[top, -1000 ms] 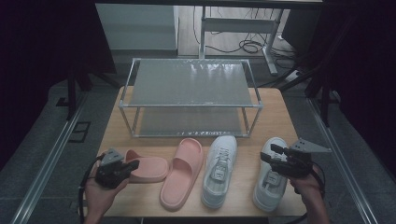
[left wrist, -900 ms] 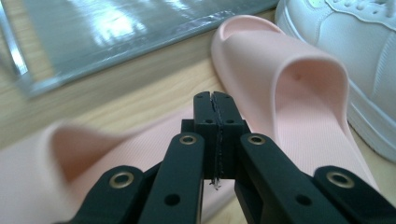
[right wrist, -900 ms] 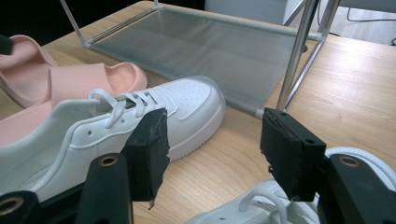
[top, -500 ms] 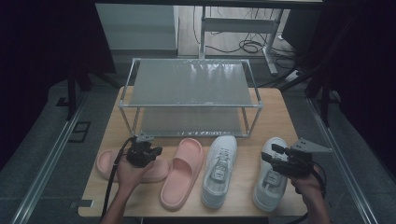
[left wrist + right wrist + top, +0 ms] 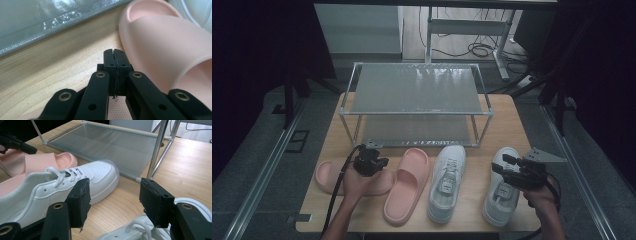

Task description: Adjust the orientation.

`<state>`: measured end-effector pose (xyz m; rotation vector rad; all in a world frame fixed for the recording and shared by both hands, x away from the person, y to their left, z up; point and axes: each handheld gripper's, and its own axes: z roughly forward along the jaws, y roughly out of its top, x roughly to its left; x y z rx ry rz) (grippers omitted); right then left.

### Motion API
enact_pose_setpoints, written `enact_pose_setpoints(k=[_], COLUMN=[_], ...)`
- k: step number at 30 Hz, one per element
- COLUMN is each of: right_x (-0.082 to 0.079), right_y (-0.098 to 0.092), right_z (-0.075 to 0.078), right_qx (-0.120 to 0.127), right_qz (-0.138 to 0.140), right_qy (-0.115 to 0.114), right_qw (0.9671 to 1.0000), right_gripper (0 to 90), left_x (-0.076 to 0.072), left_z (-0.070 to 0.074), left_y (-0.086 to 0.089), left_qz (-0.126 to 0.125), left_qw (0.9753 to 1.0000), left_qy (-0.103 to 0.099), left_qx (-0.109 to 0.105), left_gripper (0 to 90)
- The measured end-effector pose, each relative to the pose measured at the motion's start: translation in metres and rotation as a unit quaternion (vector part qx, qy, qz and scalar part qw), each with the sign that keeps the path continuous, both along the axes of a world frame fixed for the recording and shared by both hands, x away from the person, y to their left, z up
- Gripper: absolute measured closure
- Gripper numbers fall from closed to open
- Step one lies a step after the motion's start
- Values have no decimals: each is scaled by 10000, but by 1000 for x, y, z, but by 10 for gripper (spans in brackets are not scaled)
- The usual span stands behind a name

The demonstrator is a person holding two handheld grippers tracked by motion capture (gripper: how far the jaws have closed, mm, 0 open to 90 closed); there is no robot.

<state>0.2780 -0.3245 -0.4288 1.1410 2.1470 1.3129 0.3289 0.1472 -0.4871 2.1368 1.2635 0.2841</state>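
Four shoes in a row on the table [image 5: 512,107], in front of the rack [image 5: 417,95]. From left: slipper [image 5: 329,175], slipper [image 5: 408,182], sneaker [image 5: 447,182], sneaker [image 5: 501,192].

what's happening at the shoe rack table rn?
A person holds a gripper in each hand. Two pink slides and two white sneakers lie in a row in front of an empty two-tier shoe rack. The left gripper, shut, hovers over the left pink slide. The right gripper, open, hangs over the right white sneaker.
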Motion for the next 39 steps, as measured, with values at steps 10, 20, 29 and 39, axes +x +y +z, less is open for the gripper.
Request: enact_pose_setpoints(k=[10,20,29,39], right_x=[3,3,3,3], right_y=[4,3,2,3], right_z=[-2,-1,-1,-1], right_qx=[-29,-32,-36,-57], right_qz=[46,49,46,48], right_qy=[29,13,21,22], right_qw=[10000,10000,10000,10000], right_gripper=[422,422,422,421], left_x=[6,2,-9,-41], left_z=[-10,-15,-16,-17], left_y=[5,8,12,20], left_qz=[66,63,-45,-204], left_qw=[9996,9992,9990,9989], left_qy=[263,386,449,396], left_qx=[105,5,-59,-152], left_gripper=[900,900,900,900])
